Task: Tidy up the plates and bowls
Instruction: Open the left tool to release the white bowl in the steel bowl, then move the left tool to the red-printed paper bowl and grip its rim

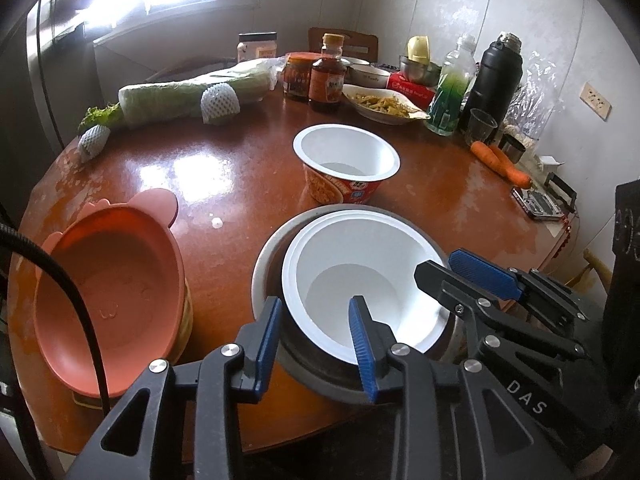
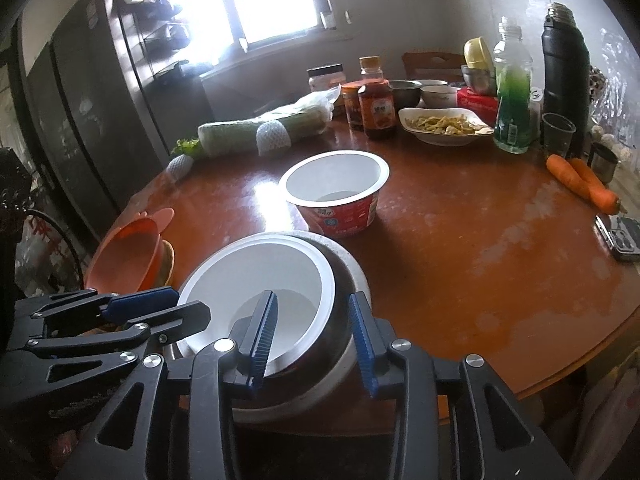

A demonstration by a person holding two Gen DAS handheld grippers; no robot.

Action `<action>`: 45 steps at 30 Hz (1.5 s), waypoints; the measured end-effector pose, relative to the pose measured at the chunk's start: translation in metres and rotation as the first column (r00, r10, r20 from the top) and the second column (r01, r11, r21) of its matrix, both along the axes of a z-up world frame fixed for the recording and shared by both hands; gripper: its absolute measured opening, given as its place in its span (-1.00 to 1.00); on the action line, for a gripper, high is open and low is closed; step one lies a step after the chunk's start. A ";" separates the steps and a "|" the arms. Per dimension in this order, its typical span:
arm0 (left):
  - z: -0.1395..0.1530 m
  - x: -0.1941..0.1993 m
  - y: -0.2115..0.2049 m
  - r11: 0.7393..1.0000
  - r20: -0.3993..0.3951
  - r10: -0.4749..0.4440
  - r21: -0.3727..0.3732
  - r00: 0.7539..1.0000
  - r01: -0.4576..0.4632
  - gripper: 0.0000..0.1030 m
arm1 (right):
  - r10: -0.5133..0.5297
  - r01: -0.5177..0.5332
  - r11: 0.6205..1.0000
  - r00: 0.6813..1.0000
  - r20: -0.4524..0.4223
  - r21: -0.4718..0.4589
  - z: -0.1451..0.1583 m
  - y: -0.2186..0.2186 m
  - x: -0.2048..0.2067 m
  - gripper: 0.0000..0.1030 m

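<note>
White paper bowl, plain inside, nested in a grey metal bowl at the near edge of the round brown table. Straddled by both tools: left gripper spread over the near-left rims, one blue finger outside the grey wall, the other inside the white bowl; right gripper likewise parted across the right rims, one finger inside, one outside, neither clearly pinching, though contact hard to judge from these angles. Just beyond, a second white-lined noodle bowl with red printed sides, upright and apart. To the left, a pink eared plate tilted on a yellowish bowl beneath. Farther back, wrapped cabbage, sauce bottle, dish of food, green bottle, black flask, two carrots at right.
</note>
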State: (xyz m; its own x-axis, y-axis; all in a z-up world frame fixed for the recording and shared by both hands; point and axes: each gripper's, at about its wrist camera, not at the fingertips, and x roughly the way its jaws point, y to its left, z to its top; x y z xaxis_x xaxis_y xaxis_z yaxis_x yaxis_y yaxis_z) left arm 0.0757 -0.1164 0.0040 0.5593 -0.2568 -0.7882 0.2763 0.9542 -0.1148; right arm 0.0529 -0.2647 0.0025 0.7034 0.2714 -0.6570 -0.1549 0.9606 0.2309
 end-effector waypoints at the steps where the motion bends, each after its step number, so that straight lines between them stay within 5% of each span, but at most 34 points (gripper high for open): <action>1: 0.001 0.000 0.000 1.000 0.004 0.001 -0.001 1.000 -0.001 -0.32 | -0.002 0.002 1.000 1.000 0.000 0.001 0.000 -0.001 0.000 -0.23; 21: 0.019 0.014 -0.005 1.000 0.057 0.001 -0.025 0.998 0.000 -0.25 | -0.044 0.044 0.999 0.999 0.029 0.014 0.008 -0.017 0.006 -0.06; 45: 0.031 0.084 -0.020 0.997 0.071 0.045 -0.074 0.996 -0.040 -0.23 | -0.075 0.078 0.996 0.995 0.070 -0.034 0.026 -0.037 0.067 0.06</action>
State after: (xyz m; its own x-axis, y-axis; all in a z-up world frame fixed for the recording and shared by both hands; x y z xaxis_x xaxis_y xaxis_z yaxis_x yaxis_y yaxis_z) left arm 0.1597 -0.1363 0.0349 0.6259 -0.2865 -0.7254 0.2461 0.9551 -0.1648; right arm 0.1199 -0.3017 0.0290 0.7648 0.1918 -0.6150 -0.0951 0.9778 0.1867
